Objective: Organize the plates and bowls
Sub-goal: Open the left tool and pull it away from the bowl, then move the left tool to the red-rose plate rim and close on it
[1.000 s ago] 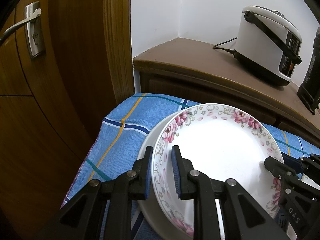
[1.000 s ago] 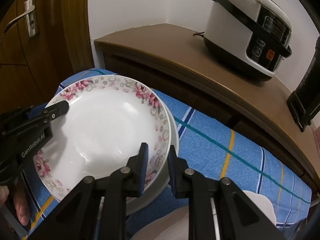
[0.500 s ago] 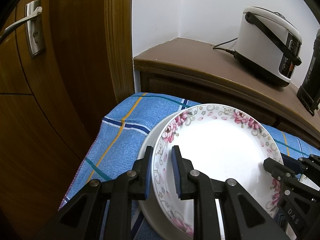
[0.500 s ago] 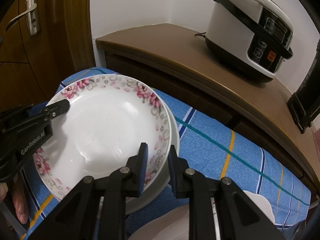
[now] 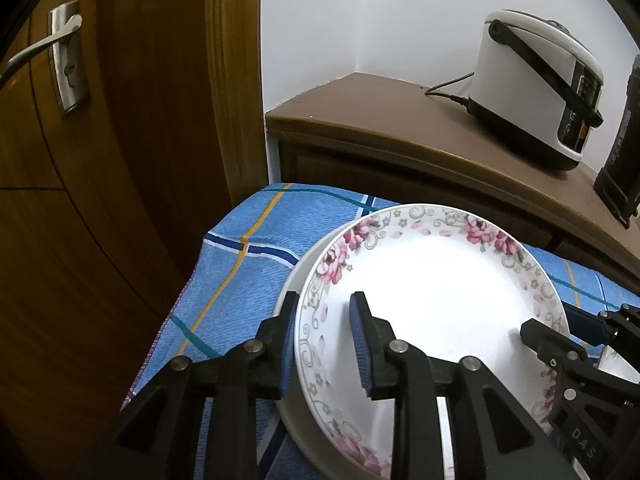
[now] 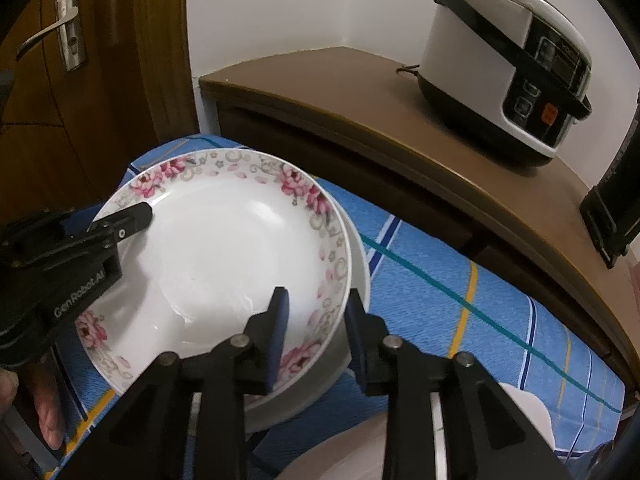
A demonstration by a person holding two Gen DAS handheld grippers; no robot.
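Pink-flowered white ceramic plate (image 6: 224, 256) sits nested in a plain white bowl (image 6: 356, 280) on the blue checked cloth surface (image 6: 460, 300); left tongs (image 5: 324, 340) and right tongs (image 6: 314, 330) both parted, straddling its rim.

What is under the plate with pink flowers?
A plain white dish sits directly under the flowered plate; only its rim shows at the edge. Below both lies the blue checked cloth. The rest of the white dish is covered.
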